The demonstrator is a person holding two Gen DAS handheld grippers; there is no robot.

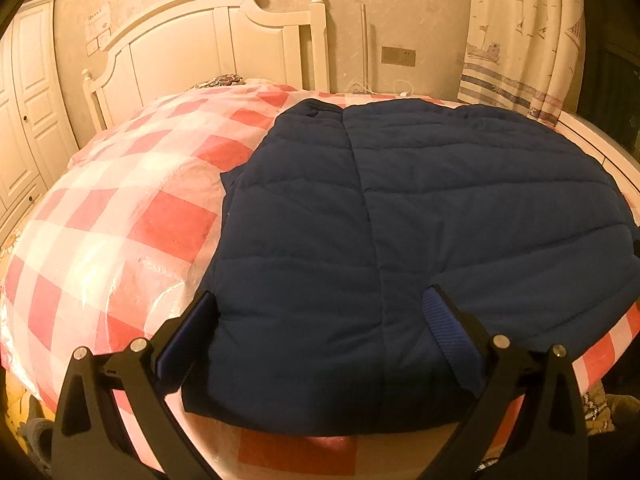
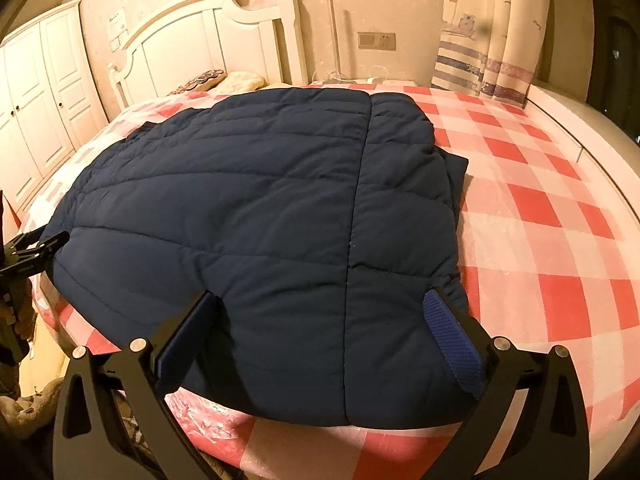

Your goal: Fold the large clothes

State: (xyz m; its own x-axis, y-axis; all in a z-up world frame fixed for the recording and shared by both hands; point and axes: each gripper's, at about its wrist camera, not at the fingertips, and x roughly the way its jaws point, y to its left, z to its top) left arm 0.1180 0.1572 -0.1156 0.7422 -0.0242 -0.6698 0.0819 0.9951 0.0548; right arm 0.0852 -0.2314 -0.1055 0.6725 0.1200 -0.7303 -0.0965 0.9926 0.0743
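Navy quilted jacket (image 1: 400,240) lay flat on the bed (image 1: 120,220), over its red-and-white checked cover, collar end toward the white headboard (image 1: 208,40). Left gripper (image 1: 320,300) hung over the jacket's near hem, jaws spread wide, holding nothing. Right gripper (image 2: 324,300) sat likewise over the near hem, jaws spread wide. Curtain (image 2: 492,32) hung beyond the bed, to the headboard's right.

both wrists: near bed foot | facing headboard (image 1: 208,40) | share jacket (image 2: 260,208)
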